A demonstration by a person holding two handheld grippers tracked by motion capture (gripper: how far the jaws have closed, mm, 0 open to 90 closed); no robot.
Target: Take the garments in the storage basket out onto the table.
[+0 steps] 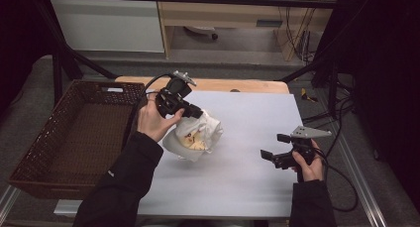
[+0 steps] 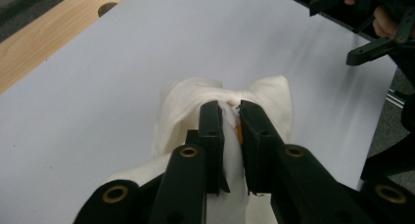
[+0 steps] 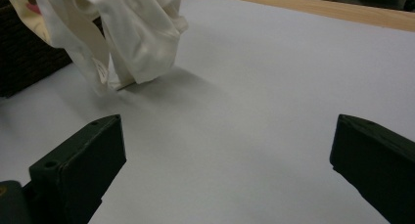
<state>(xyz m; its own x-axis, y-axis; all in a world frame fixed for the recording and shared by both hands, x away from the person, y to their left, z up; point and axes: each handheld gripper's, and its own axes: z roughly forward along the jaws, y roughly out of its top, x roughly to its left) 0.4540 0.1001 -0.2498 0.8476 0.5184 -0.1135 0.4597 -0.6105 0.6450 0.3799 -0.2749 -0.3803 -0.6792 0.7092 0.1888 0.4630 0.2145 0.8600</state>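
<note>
Two grippers on the table, one garment, one basket, and here is how they stand. The left gripper is clamped on a bunched fold of the cream-white garment, and in the left gripper view you see it plainly: both black jaws pinched tight on the cloth, a thin ridge of fabric squeezed up between them, with a small touch of orange print showing at the pinch. The garment hangs from that grip in a loose bundle over the left half of the white table sheet, its lower edge at or just above the sheet; from the high view I cannot tell whether it touches. In the right gripper view the cloth dangles at the upper left, folds falling free, one small label visible near its bottom hem and a bit of coloured print at the top corner. Over to the right gripper: jaws spread wide apart, nothing between them, held low over the right side of the sheet and well apart from the garment. One brown woven basket sits off the left edge of the sheet, beside the person's left forearm. A strip of bare wooden tabletop shows along the sheet's far edge.
</note>
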